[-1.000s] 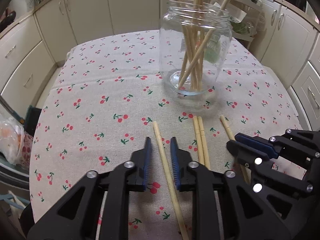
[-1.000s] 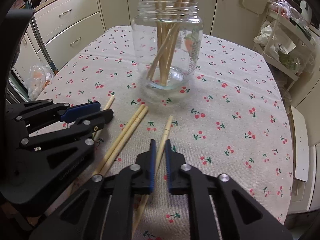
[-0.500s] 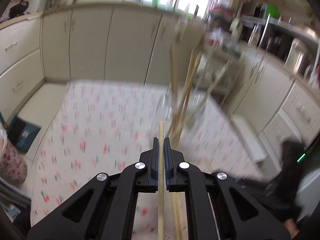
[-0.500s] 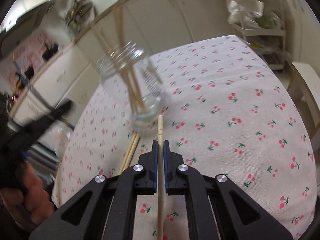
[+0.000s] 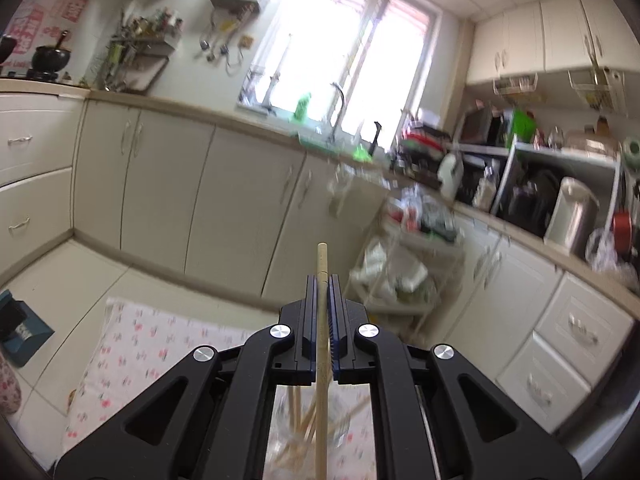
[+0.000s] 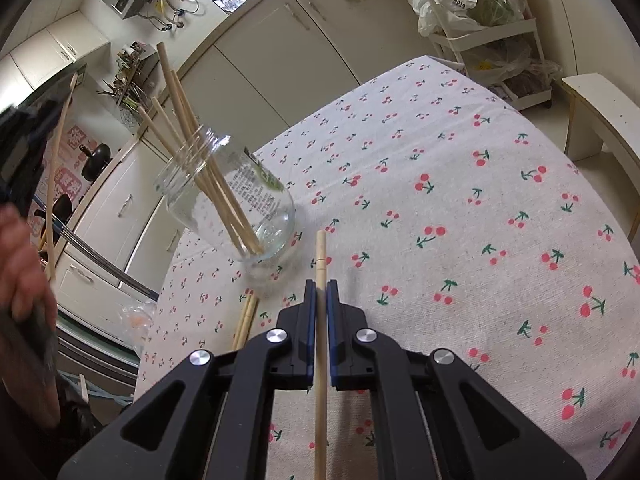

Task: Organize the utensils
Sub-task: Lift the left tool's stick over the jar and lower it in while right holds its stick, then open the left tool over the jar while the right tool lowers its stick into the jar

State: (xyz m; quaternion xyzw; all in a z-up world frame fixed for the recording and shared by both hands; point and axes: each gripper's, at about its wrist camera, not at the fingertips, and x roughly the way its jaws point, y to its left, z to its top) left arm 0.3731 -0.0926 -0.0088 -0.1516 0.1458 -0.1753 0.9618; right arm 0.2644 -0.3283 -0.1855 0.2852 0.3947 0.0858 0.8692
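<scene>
Each gripper was built of matte black plastic. The left gripper and the right gripper had the same form: two broad linkage arms with triangular cut-outs, converging on a pair of narrow parallel fingers. Each finger carried a blue pad on its inner face; the pad surface was ribbed. Four round silver screw heads marked the pivot points on each unit. A bare hand appeared at the left edge of the right wrist view.

The white plastic bag on the shelf cart reads "2010"; the glass jar's label print is illegible
</scene>
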